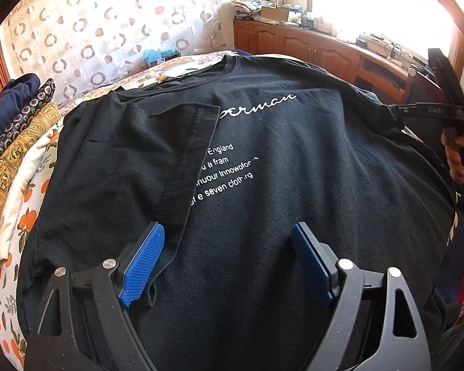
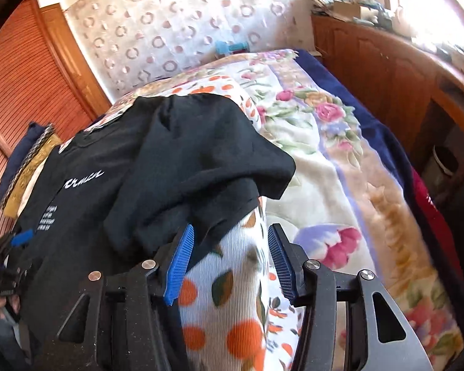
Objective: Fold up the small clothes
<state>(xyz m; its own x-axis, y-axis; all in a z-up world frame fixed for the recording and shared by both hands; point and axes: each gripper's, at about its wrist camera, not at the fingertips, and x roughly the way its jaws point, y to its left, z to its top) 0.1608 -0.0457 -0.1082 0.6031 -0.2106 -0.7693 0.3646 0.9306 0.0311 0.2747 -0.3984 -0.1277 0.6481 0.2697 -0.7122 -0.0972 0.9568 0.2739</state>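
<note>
While the black T-shirt (image 1: 263, 160) lies on the bed (image 2: 340, 160), left gripper (image 1: 229, 259) jaws spread above it; right gripper (image 2: 230, 262) jaws parted, sleeve (image 2: 201, 160) just ahead, unpinched.

A white bedsheet printed with oranges and green leaves (image 2: 232, 318) covered the bed, and beside it lay a fleecy blanket patterned with pink roses on cream and lilac (image 2: 334, 167), its far edge bordered in dark blue. At the bed's other side sat a stack of folded fabrics, navy on top of gold brocade (image 1: 18, 142). Behind the bed hung a sheer white curtain dotted with brown rings (image 1: 102, 24). A long wooden cabinet with panelled doors (image 1: 297, 43) ran under the bright window (image 1: 383, 3), its top cluttered with papers and boxes. A slatted wooden door (image 2: 24, 71) stood in the corner.
</note>
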